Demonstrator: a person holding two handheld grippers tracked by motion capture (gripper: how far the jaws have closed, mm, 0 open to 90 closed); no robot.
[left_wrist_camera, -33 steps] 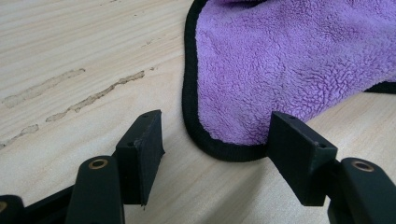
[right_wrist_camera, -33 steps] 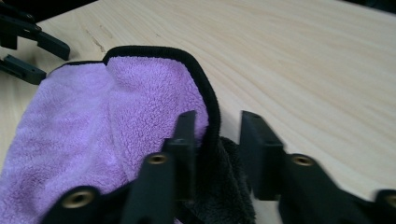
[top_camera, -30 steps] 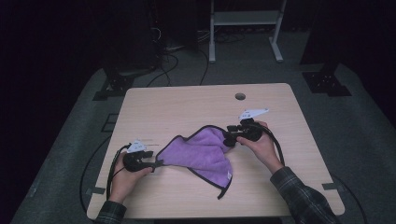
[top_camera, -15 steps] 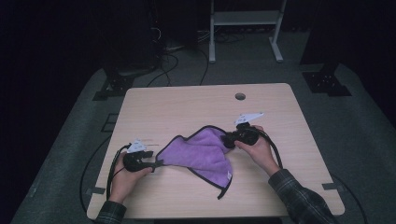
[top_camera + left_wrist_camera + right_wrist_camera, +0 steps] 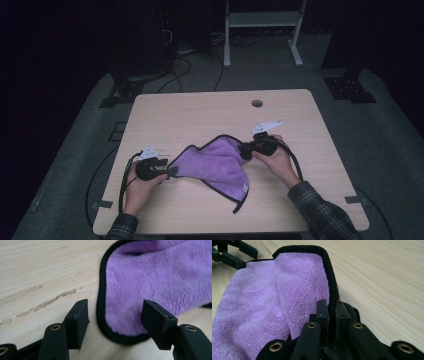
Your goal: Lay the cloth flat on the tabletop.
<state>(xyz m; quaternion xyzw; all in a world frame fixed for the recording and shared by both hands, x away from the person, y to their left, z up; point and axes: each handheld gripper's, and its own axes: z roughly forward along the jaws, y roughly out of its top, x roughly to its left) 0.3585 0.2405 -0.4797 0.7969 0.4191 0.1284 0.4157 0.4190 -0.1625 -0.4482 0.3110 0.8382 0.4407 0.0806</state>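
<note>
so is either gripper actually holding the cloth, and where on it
The right gripper is shut on the purple cloth, pinching its black-trimmed edge. The left gripper is open, a cloth corner lying between its jaws, not gripped.

High view: surface (image 5: pixel 200 115) evenly lit from above, surroundings nearly black, image soft, grainy. Shadows faint, short. Both tongs views: bright diffuse light, no glare. Wood grain and purple cloth (image 5: pixel 160 277) pile sharp ahead of tongs; nearest black arms slightly soft. Mild stretching at frame edges.
</note>
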